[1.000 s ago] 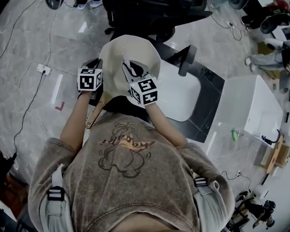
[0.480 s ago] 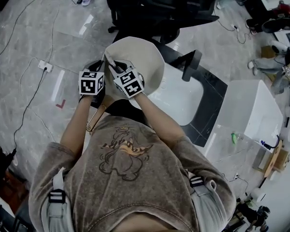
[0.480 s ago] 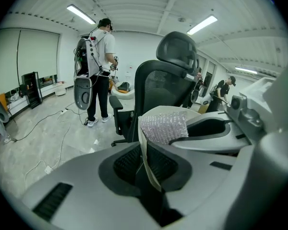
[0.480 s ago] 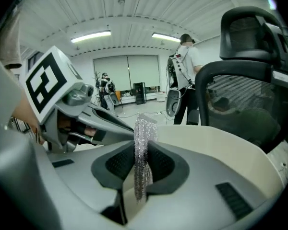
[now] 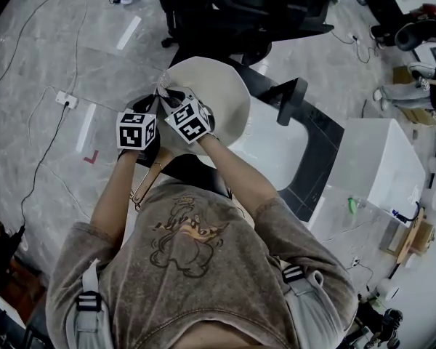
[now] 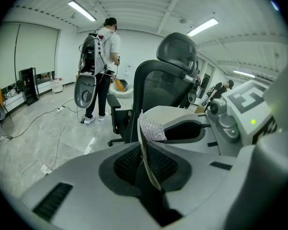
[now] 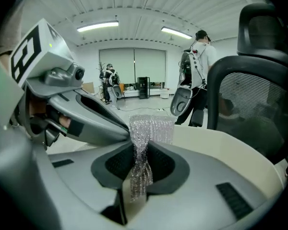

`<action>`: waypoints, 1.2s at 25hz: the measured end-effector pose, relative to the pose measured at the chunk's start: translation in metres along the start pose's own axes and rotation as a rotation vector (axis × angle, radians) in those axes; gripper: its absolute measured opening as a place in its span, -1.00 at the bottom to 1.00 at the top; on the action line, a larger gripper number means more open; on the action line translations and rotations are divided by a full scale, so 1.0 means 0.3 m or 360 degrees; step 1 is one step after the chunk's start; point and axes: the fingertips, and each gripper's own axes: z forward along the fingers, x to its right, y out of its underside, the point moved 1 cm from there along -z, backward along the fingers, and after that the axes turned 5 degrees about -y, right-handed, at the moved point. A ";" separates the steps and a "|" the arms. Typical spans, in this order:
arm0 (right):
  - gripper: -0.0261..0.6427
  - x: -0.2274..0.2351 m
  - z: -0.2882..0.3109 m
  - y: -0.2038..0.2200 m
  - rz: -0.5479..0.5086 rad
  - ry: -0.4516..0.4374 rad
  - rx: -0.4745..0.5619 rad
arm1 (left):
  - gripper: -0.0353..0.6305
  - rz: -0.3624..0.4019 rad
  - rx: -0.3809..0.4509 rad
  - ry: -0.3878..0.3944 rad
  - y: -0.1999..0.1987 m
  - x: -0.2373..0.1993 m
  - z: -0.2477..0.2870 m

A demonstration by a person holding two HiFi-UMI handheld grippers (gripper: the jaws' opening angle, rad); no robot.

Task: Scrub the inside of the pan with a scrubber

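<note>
Left claw (image 6: 146,166) pinches pan (image 5: 219,97) rim, right claw (image 7: 139,169) clamps scrubber (image 7: 151,128), both angled downward.

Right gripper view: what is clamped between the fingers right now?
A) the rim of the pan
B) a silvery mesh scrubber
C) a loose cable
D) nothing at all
B: the right gripper view shows the silvery mesh scrubber pinched between the right gripper's fingers, with the cream pan just beyond it.
</note>
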 end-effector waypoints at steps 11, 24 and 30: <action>-0.65 0.092 0.066 0.001 0.0003 0.0086 -0.0031 | -0.74 0.0007 -0.0011 0.0028 0.003 -0.001 0.000; -0.65 0.314 0.007 0.065 -0.0013 0.0423 -0.0231 | -0.73 0.0045 -0.0039 0.0037 0.006 0.009 -0.007; -0.65 0.360 -0.022 0.101 -0.0043 0.0486 -0.0333 | -0.72 0.0070 -0.0066 0.0030 0.009 0.013 -0.008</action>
